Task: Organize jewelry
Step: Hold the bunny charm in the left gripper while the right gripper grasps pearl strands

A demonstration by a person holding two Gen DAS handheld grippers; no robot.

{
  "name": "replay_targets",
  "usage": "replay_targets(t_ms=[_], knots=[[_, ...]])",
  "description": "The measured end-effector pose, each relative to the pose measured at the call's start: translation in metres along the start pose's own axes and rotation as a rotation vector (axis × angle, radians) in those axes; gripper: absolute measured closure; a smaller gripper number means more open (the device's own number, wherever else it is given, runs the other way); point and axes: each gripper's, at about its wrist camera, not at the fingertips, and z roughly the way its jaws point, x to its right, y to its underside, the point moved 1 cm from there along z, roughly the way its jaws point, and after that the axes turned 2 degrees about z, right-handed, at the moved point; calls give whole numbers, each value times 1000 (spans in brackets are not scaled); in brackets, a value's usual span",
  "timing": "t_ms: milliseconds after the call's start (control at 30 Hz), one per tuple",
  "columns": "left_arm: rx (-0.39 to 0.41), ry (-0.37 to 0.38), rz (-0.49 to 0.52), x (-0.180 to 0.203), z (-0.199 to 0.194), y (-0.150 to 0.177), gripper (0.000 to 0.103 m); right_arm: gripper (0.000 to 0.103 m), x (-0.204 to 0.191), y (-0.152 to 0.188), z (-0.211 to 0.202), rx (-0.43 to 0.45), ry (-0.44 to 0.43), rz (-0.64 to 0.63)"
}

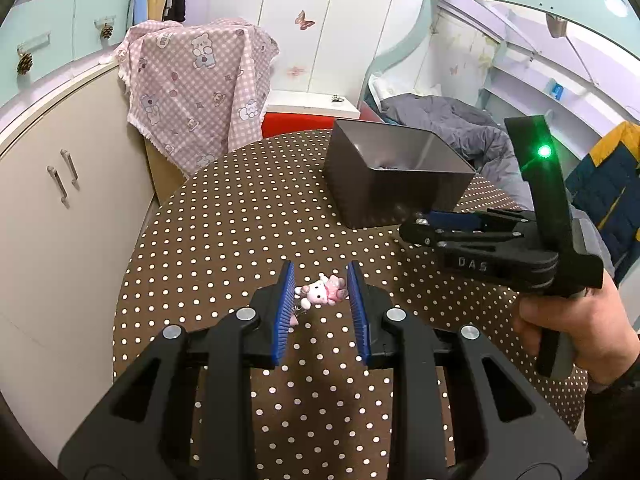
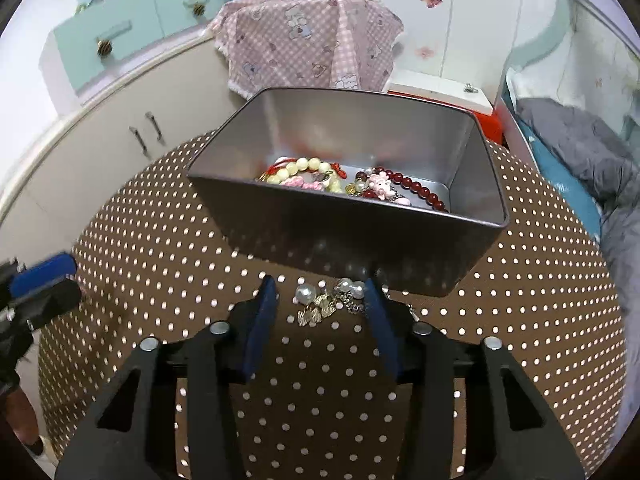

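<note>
Both grippers' jaws are wide: left gripper (image 1: 320, 304) straddling the small pink-and-white kitty charm (image 1: 322, 290), right gripper (image 2: 320, 312) over the pearl-and-gold earrings (image 2: 328, 300). Centre, squeeze gently.

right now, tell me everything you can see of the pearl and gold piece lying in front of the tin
The pearl and gold piece is a small tangled heap: round white pearls, gold leaf-shaped charms and a bit of silvery chain. It looks like metal and bead. It lies flat on the dotted tablecloth, just before the dark metal tin, between the open fingers of the right gripper, which do not grip it.
</note>
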Motion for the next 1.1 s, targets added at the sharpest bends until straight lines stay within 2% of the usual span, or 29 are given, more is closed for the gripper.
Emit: replay_targets(t_ms=[33, 133, 333, 400, 433, 567, 767, 867, 1100], knots=[[0, 2, 1, 0, 0, 0, 77, 73, 1, 3, 0, -9, -11, 0], [1, 6, -2, 0, 0, 0, 77, 73, 4, 12, -16, 39, -49, -1], [-3, 17, 2, 2, 5, -3, 77, 75, 2, 16, 0, 2, -53, -7], [-6, 20, 6, 4, 7, -4, 77, 81, 0, 16, 0, 4, -37, -20], [-7, 20, 7, 4, 8, -4, 77, 88, -1, 17, -1, 3, -23, -33], [-7, 18, 0, 4, 9, -5, 77, 101, 6, 23, -5, 16, -44, -21], [-10, 18, -4, 4, 11, -6, 77, 100, 13, 25, -13, 24, -94, -6], [-12, 20, -1, 5, 12, -7, 77, 95, 12, 20, -10, 24, -73, -12], [-12, 14, -3, 10, 12, -6, 77, 95, -2, 15, 0, 17, -50, -63]])
